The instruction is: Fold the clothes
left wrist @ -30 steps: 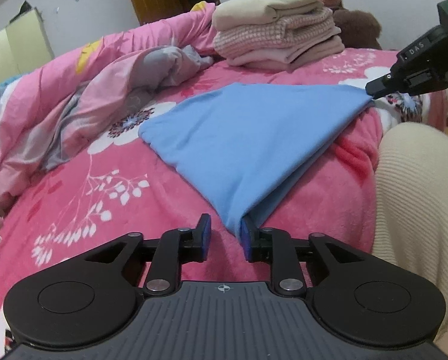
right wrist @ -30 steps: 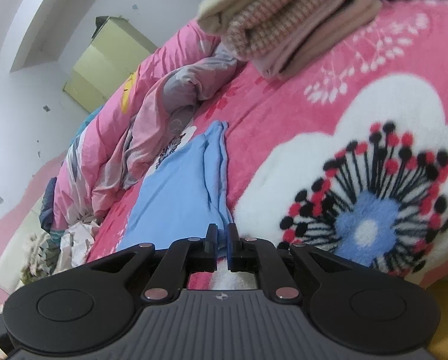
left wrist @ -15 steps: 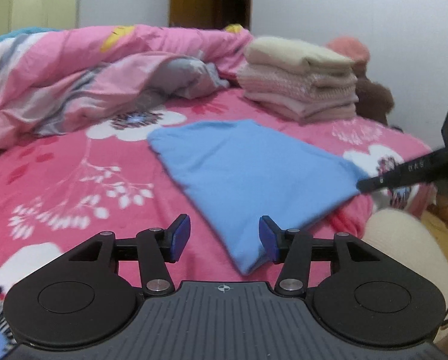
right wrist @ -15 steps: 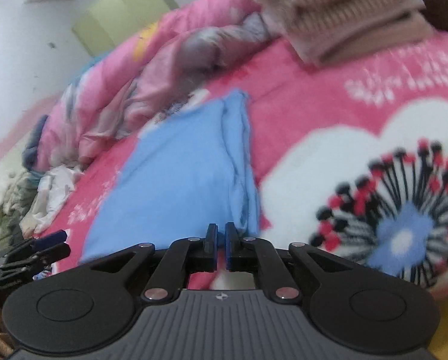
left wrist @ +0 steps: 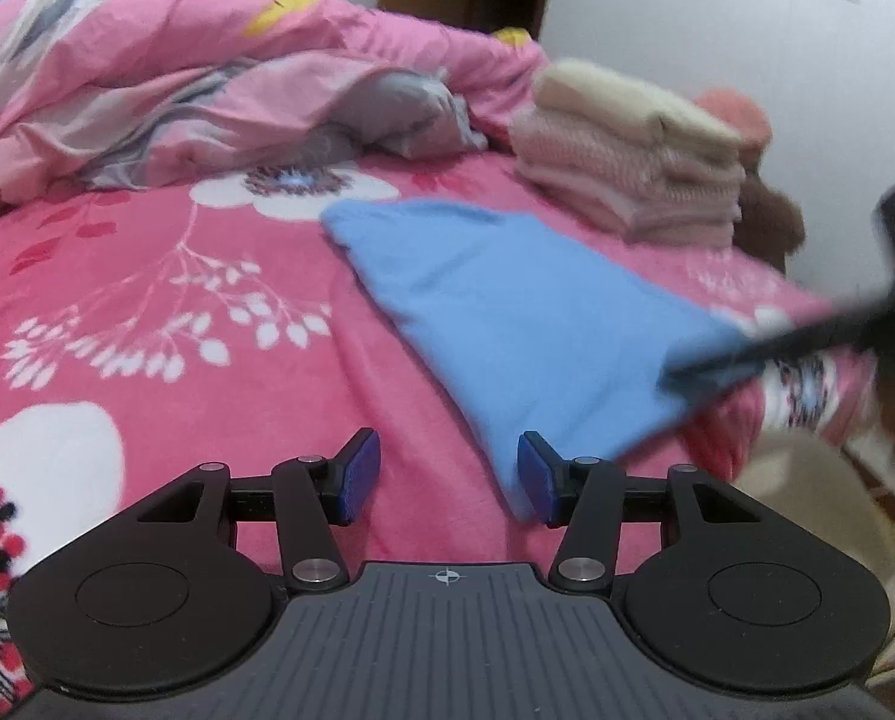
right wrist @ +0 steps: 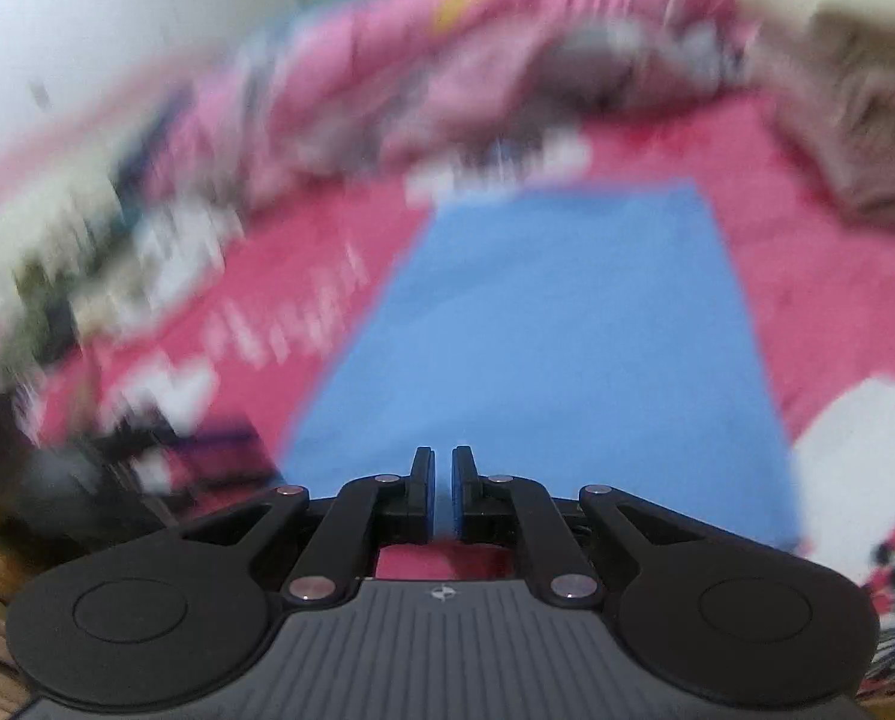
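- Left gripper [left wrist: 449, 483] released; right gripper [right wrist: 443, 495] clenched on the blue garment [left wrist: 507, 312] corner.
- One-handed pull (fast, blurred) could skew the fold on the bed [left wrist: 147, 312].

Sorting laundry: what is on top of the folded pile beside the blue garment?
A cream folded piece tops the folded pile; pinkish knits lie below. Their undersides and anything between layers are covered.

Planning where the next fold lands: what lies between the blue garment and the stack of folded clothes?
Only bare pink floral blanket separates the blue garment from the folded stack; the left wrist view shows it.
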The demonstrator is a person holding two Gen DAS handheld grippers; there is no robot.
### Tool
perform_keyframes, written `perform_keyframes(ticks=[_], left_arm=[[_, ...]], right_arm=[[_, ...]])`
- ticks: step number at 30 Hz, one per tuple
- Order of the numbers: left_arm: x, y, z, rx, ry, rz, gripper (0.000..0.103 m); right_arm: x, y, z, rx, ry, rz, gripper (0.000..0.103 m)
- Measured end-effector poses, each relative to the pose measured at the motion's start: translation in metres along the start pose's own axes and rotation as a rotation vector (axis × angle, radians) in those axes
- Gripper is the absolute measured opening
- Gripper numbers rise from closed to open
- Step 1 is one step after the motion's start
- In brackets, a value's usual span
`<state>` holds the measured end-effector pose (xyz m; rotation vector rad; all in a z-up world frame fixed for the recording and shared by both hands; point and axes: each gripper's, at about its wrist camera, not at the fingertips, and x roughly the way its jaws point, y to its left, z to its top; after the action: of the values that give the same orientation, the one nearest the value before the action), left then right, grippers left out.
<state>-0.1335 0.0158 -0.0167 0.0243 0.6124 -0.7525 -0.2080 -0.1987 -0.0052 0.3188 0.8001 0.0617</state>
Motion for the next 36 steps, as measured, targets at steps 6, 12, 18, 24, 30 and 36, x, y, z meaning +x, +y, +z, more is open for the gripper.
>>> perform_keyframes(ticks=[6, 12, 18, 24, 30, 36], left_arm=[[0.015, 0.019, 0.032, -0.089, -0.057, -0.069, 0.05], [0.083, 0.086, 0.083, -0.409, -0.011, -0.167, 0.065], [0.162, 0.13, 0.112, -0.596, 0.106, -0.204, 0.063], [0.191, 0.132, 0.119, -0.546, 0.126, -0.17, 0.012], [0.199, 0.132, 0.128, -0.481, 0.079, -0.138, 0.006], [0.208, 0.147, 0.119, -0.523, 0.112, -0.167, 0.015]], right_arm=[[0.01, 0.002, -0.007, 0.011, 0.012, -0.034, 0.005], [0.012, -0.008, -0.012, 0.05, -0.027, -0.002, 0.005], [0.011, -0.018, -0.015, 0.086, -0.055, 0.037, 0.005], [0.01, -0.025, -0.018, 0.114, -0.069, 0.076, 0.005], [0.01, -0.03, -0.02, 0.144, -0.079, 0.11, 0.005], [0.011, -0.036, -0.021, 0.18, -0.083, 0.14, 0.004]])
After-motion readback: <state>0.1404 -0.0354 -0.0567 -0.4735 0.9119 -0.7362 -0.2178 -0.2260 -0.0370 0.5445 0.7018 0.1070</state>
